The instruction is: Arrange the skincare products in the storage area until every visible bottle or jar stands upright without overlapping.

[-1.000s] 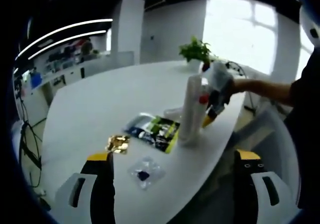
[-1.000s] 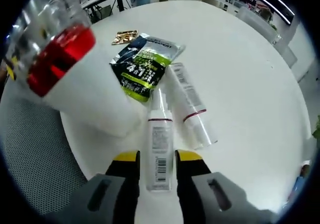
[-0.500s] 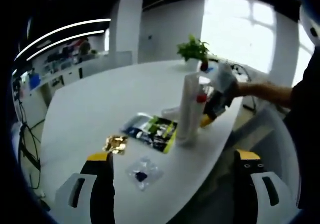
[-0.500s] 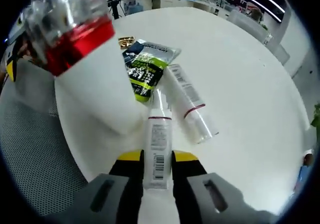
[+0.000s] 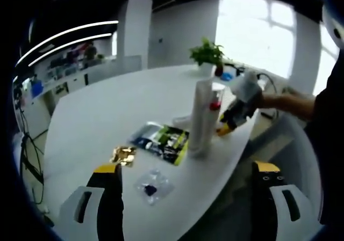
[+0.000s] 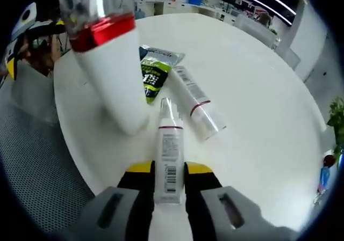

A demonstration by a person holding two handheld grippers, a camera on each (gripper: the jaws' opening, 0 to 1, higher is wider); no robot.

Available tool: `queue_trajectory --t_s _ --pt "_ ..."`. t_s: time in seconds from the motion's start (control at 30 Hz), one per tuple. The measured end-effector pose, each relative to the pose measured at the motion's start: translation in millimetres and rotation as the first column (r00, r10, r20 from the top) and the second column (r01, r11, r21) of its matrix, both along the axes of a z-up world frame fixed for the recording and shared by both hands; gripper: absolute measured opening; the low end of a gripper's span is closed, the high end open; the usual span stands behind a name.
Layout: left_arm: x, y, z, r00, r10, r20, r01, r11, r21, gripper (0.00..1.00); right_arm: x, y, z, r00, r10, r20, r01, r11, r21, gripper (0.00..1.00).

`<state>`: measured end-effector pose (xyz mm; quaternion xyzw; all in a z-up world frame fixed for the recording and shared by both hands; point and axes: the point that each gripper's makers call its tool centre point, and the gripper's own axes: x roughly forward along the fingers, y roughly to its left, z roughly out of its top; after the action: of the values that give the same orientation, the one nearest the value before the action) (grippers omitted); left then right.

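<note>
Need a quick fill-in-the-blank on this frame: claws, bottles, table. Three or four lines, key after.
1. The right claw is shut on a slim white ___ with a barcode.
2. The tall white bottle with the ___ band stands upright.
3. The clear-capped tube beside the green sachet is lying ___.
4. The left claw is ___ and holds nothing.

Missing words: bottle; red; down; open

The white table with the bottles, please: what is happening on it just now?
A person is tidying skincare products on the white table. The right gripper is shut on a slim white bottle, which lies flat pointing away. Beside it another clear-capped tube lies on its side, and a tall white bottle with a red band stands upright. The left gripper hangs open, holding nothing.
</note>
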<state>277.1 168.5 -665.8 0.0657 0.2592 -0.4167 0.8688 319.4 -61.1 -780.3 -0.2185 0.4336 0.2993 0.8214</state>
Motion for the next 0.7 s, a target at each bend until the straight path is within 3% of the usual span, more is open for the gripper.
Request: queue_trajectory --t_s 0.7 --pt "-2.5 -9.7 1.0 1.0 -0.028 -0.005 0.028 1.0 -0.012 0.97 -24.5 -17.2 3.2 0.998 -0.042 0.045 0.043 0.999 -0.012 0.21"
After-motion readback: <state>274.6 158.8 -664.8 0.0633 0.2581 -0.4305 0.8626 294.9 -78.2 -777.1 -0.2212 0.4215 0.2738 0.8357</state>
